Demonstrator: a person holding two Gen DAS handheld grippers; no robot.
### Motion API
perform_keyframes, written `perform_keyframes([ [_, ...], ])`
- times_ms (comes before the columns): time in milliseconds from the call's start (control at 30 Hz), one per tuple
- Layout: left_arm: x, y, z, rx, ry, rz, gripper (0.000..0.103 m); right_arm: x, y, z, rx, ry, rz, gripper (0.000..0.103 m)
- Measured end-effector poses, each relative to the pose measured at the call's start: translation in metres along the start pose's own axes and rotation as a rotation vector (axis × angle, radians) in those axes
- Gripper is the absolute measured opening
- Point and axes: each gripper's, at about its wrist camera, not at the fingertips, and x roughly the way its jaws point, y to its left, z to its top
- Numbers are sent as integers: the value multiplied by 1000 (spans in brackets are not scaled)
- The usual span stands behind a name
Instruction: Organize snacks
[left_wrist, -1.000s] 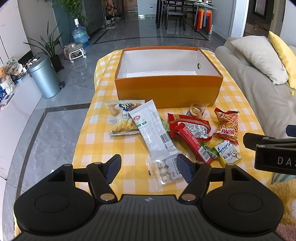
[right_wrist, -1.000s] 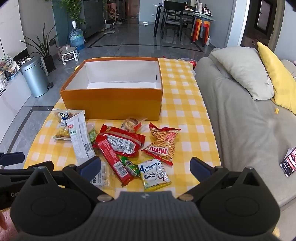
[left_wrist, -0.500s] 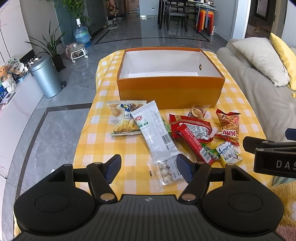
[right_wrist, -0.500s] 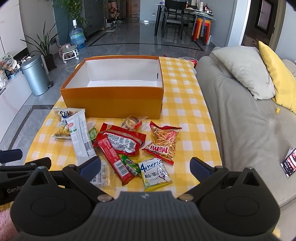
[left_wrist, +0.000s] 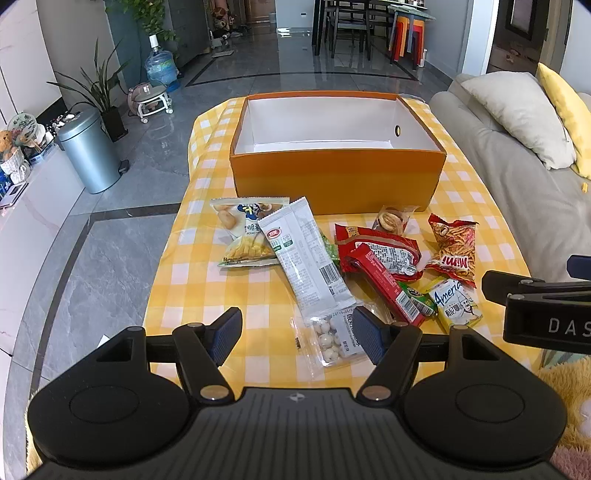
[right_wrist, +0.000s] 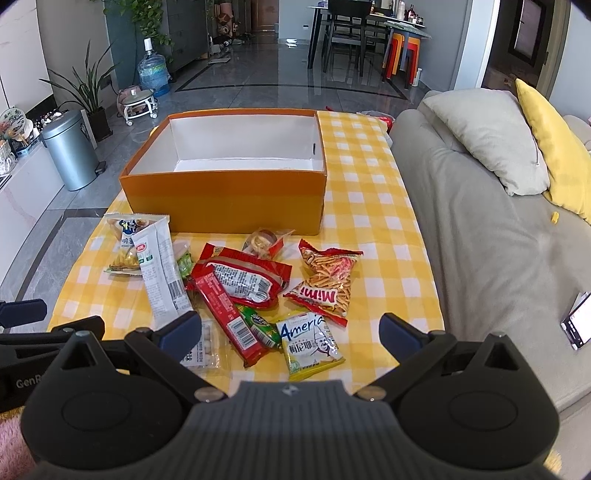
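Nothing is being held yet: the left gripper and right gripper are being kept wide open and empty above the snacks. These are all lying on the table before the box, which is standing empty; every packet is awaiting packing.

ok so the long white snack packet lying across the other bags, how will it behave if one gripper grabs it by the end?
The long white snack packet is probably floppy: a thin, flat film sleeve. It likely droops when lifted by one end. It looks light, lying flat with little bulge. Its glossy film may slip between the pads. It overlaps the potato snack bag, so dragging it could shift that one.
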Motion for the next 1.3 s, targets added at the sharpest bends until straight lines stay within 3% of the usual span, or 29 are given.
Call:
perform_keyframes([
  [1300,4,1,-6,-7,19,-10,81,5,2,-3,3,17,7,99],
])
